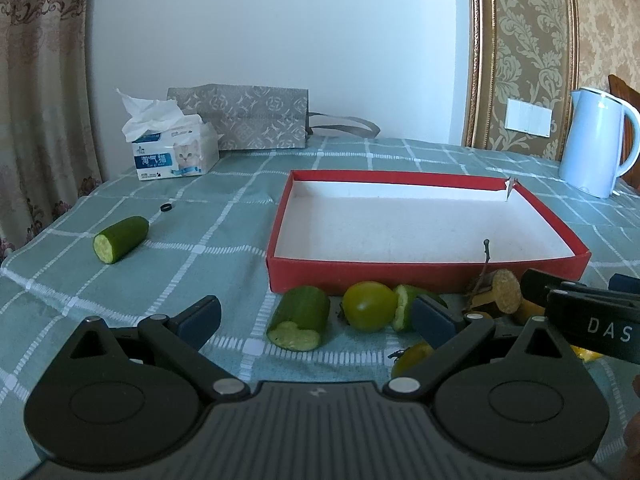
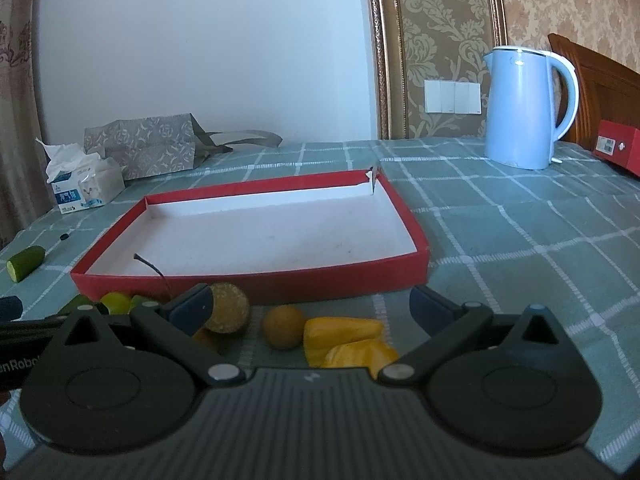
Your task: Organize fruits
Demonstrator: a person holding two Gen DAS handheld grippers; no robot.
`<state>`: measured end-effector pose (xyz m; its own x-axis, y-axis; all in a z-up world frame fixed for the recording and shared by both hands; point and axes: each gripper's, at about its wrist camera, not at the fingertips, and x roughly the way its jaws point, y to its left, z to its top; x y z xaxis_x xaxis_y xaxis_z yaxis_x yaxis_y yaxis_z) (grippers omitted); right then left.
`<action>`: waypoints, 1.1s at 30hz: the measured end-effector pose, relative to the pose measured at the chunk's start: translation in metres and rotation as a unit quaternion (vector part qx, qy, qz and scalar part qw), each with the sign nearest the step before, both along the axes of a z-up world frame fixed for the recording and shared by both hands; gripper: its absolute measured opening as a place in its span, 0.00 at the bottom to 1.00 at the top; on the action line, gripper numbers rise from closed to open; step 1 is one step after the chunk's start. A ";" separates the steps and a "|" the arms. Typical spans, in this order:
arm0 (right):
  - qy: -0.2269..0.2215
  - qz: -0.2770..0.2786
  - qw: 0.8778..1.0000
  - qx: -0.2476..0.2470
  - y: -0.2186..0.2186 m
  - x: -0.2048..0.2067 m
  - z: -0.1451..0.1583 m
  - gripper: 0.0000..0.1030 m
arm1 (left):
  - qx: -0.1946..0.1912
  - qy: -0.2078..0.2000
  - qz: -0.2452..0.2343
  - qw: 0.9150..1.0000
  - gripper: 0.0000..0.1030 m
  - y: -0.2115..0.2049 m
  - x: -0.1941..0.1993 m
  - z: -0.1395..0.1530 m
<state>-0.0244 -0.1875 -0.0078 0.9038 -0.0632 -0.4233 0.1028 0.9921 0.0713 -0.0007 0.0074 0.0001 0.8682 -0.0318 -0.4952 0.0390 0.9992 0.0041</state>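
A shallow red box [image 1: 400,278] with a white floor lies open on the checked tablecloth; it also shows in the right wrist view [image 2: 256,286]. In front of it lie a cucumber piece [image 1: 299,318], a green tomato [image 1: 369,306] and another cucumber piece [image 1: 402,306]. My left gripper [image 1: 316,316] is open around them, just above the cloth. Another cucumber piece [image 1: 120,238] lies far left. My right gripper [image 2: 308,306] is open over a brown round fruit [image 2: 283,326], yellow pieces [image 2: 344,342] and a tan round fruit [image 2: 227,307] with a stem.
A tissue pack [image 1: 174,152] and a grey paper bag [image 1: 256,118] stand at the back left. A light blue kettle [image 2: 524,108] stands at the back right, with a red box [image 2: 618,146] beyond it. A small black ring [image 1: 166,208] lies on the cloth.
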 end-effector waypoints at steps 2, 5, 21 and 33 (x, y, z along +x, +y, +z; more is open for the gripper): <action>0.000 0.001 1.000 -0.001 0.000 0.000 0.000 1.00 | -0.001 0.001 0.001 1.000 0.99 0.001 0.000 0.000; 0.000 0.002 1.000 -0.002 0.000 -0.001 -0.001 1.00 | -0.002 0.000 0.003 1.000 0.99 0.001 -0.001 0.000; 0.003 0.007 1.000 0.000 0.001 0.001 0.000 1.00 | -0.001 0.003 0.001 1.000 0.99 0.002 0.001 -0.003; -0.020 -0.010 1.000 0.022 -0.024 -0.007 0.009 1.00 | -0.004 0.009 -0.023 1.000 0.99 0.017 -0.009 -0.006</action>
<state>-0.0312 -0.2117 0.0015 0.9184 -0.0637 -0.3905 0.1193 0.9856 0.1198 -0.0095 0.0239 -0.0057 0.8568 -0.0752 -0.5101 0.0848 0.9964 -0.0044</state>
